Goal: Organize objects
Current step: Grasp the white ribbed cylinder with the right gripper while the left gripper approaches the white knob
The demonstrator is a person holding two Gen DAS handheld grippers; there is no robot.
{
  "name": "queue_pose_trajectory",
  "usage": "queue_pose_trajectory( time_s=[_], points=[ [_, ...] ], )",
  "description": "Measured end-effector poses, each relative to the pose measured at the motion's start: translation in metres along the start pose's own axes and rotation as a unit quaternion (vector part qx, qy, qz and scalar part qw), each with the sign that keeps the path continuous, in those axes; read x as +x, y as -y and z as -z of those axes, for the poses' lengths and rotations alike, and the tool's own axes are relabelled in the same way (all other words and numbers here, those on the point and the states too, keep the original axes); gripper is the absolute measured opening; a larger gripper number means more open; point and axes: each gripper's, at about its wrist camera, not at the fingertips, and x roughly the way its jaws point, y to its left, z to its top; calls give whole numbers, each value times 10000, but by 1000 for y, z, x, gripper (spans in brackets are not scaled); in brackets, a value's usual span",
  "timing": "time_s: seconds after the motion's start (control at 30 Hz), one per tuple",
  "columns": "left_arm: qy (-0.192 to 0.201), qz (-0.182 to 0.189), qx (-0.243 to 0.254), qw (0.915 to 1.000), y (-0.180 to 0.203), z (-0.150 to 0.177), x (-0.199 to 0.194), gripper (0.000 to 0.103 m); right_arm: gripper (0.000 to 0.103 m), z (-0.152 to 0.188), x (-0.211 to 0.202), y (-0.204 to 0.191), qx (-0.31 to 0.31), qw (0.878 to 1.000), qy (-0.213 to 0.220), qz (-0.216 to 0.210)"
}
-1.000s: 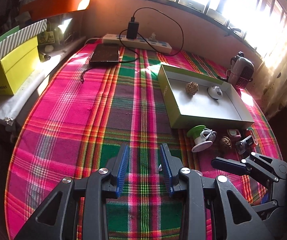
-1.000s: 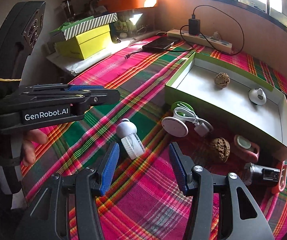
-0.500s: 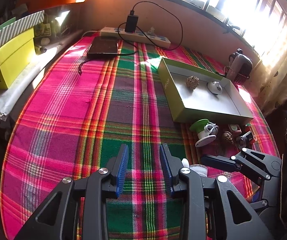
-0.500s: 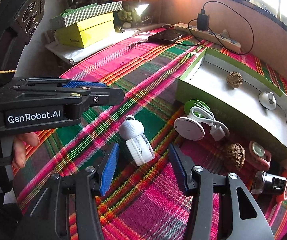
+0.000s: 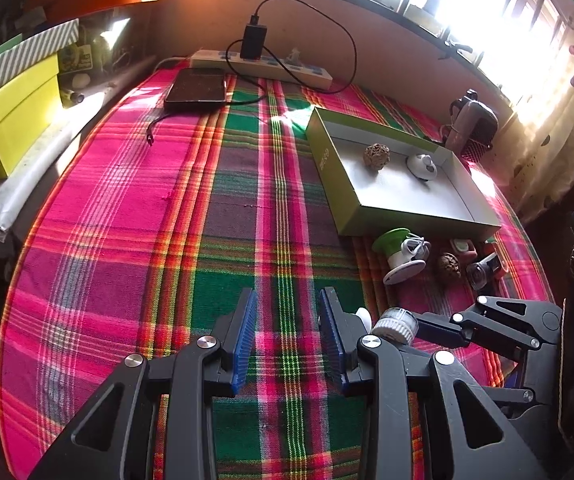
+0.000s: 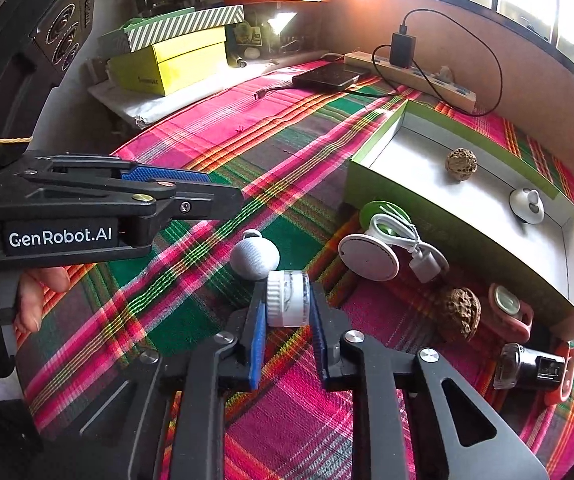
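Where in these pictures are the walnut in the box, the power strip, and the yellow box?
walnut in the box [image 6: 461,164], right wrist view, shell's middle.
power strip [image 5: 287,70], left wrist view, top face.
yellow box [image 6: 183,66], right wrist view, front wall.

The right gripper [image 6: 287,320] points steeply down toward the worktop, its blue-padded fingers [image 6: 257,332] just closed and pressing both sides of a small white-and-grey gadget [image 6: 285,298]. The left gripper [image 5: 287,336] hangs alongside at a similar downward tilt, its fingers [image 5: 243,340] parted with nothing between them. A hand [image 6: 37,296] grips its handle.
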Motion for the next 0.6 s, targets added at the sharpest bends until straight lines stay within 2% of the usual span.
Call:
queue_pose_trajectory(
  time_s=[0.37, 0.47, 0.6],
  points=[
    [-22, 188, 209, 9996, 15, 6, 0, 31, 20, 8, -10, 14, 225, 9996, 116, 146],
    [-50, 282, 321, 9991, 21, 7, 2, 34, 20, 11, -14, 20, 334, 9991, 147, 207],
    [-87, 245, 404, 9988, 28, 10, 5, 34, 20, 15, -18, 29, 464, 9984, 184, 262]
  ],
)
